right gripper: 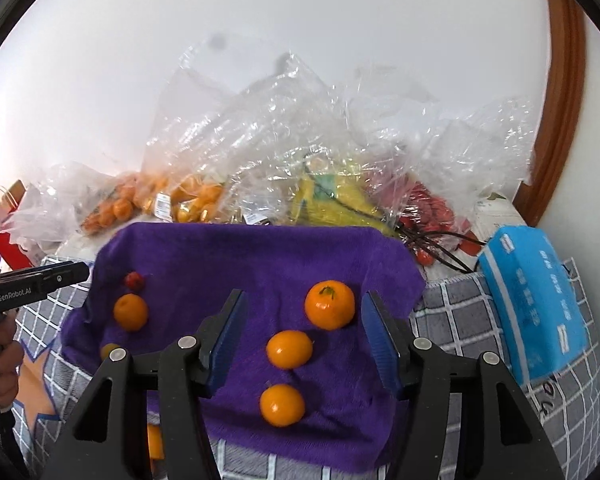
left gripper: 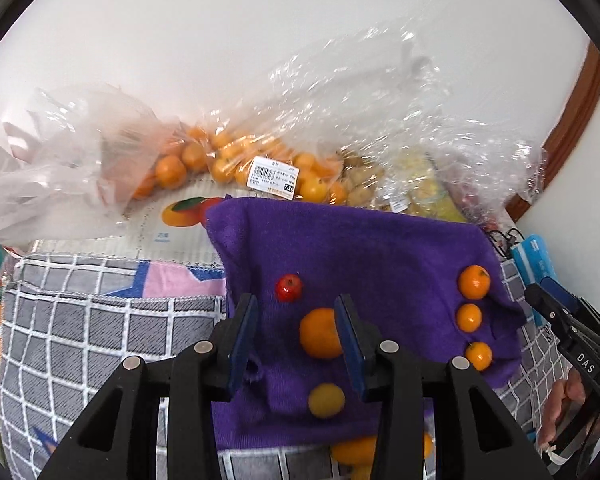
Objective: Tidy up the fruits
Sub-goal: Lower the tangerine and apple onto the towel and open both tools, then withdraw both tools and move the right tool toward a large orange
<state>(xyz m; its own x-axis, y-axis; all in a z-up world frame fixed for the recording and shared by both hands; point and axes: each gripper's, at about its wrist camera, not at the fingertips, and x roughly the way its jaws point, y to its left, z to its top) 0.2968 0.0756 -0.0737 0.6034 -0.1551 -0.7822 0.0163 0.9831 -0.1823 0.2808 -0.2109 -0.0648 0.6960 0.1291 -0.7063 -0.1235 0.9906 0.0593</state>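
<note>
A purple cloth [left gripper: 380, 248] [right gripper: 260, 256] lies on a grey checked blanket. In the left wrist view, my left gripper [left gripper: 296, 320] is open over an orange [left gripper: 320, 333], with a small red fruit [left gripper: 288, 287] beyond and a yellow fruit [left gripper: 326, 400] nearer. Three oranges [left gripper: 474, 282] line the cloth's right side. In the right wrist view, my right gripper [right gripper: 304, 320] is open above those three oranges: a large one [right gripper: 329, 304], a middle one [right gripper: 289, 349] and a near one [right gripper: 281, 405]. Neither gripper holds anything.
Clear plastic bags of oranges [left gripper: 236, 160] [right gripper: 188, 200], yellow fruit [right gripper: 332, 200] and red fruit [right gripper: 428, 208] pile up behind the cloth against a white wall. A blue tissue pack [right gripper: 536, 304] lies at the right. More oranges [left gripper: 354, 450] lie by the cloth's near edge.
</note>
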